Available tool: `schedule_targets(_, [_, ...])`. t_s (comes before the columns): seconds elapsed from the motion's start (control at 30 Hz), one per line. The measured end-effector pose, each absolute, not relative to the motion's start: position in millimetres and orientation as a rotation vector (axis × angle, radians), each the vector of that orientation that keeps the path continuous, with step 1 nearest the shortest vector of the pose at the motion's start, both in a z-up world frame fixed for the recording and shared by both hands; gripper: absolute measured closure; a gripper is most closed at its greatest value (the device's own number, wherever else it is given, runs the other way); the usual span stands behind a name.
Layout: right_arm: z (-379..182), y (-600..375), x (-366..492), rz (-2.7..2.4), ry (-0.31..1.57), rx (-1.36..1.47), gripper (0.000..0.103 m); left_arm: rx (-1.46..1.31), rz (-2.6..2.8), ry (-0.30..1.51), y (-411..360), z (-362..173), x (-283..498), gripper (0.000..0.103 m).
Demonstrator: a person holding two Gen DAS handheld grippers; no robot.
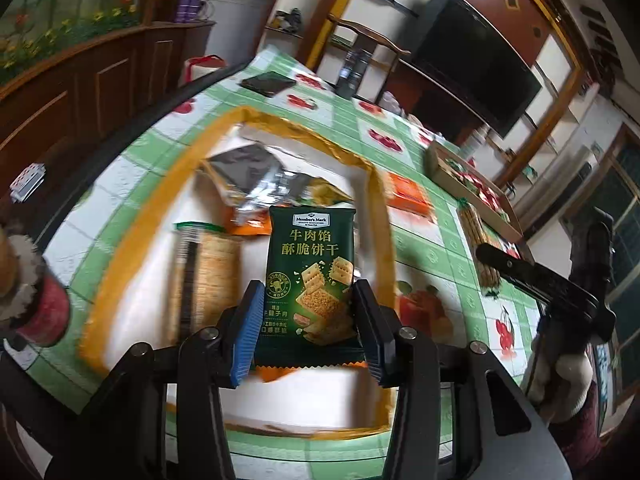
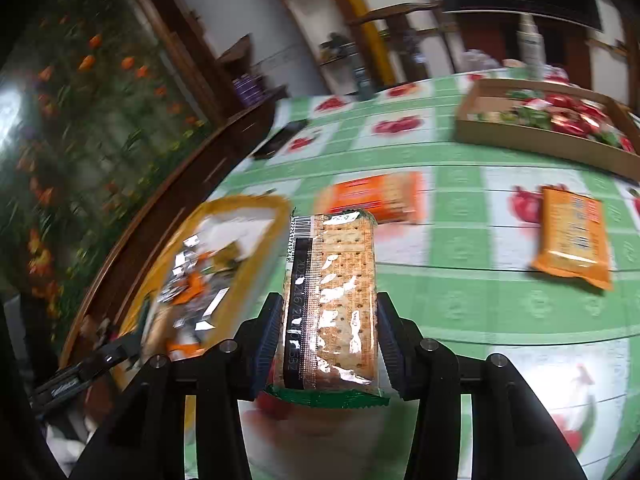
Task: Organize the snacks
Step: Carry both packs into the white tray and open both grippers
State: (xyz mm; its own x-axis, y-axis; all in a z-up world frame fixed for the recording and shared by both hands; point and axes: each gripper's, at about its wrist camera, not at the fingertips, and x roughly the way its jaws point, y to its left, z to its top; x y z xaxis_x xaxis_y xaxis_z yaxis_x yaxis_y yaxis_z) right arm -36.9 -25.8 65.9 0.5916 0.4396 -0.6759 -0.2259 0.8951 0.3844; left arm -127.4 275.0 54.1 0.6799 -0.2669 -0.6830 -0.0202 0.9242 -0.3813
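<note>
The left gripper [image 1: 308, 312] clamps a dark green biscuit packet [image 1: 311, 276], long axis upright, apparently directly above the gold-rimmed white tray [image 1: 218, 136]; the right gripper [image 2: 328, 340] clamps a clear-wrapped cracker stack [image 2: 332, 300] right of it.

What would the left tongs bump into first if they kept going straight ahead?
Probably the snacks already lying in the gold-rimmed tray. The left tongs, shut on a green beef cracker packet, point into it, toward the silver wrapper and clear cracker pack. Depth is unclear.

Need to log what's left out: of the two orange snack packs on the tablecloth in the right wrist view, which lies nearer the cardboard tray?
The right-hand orange pack, just below the cardboard tray; the other orange pack lies farther left.
</note>
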Motion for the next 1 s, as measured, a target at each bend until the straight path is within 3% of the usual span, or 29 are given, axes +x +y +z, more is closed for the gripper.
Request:
schedule_targets(0.7, [58.6,136.6,21.0,0.536,0.985,0.039,0.056,-0.434,-0.161,0.85,299.9,31.2,-110.7,0.06])
schedule_targets(0.87, [55.6,142.2,30.6,0.517,0.96,0.04,0.053,-0.454,-0.17,0.85,302.2,30.0,-109.4,0.05])
schedule_targets(1.0, [65.9,140.5,25.5,0.51,0.912,0.024,0.047,-0.453,-0.173,0.85,299.7,32.2,-111.4,0.048])
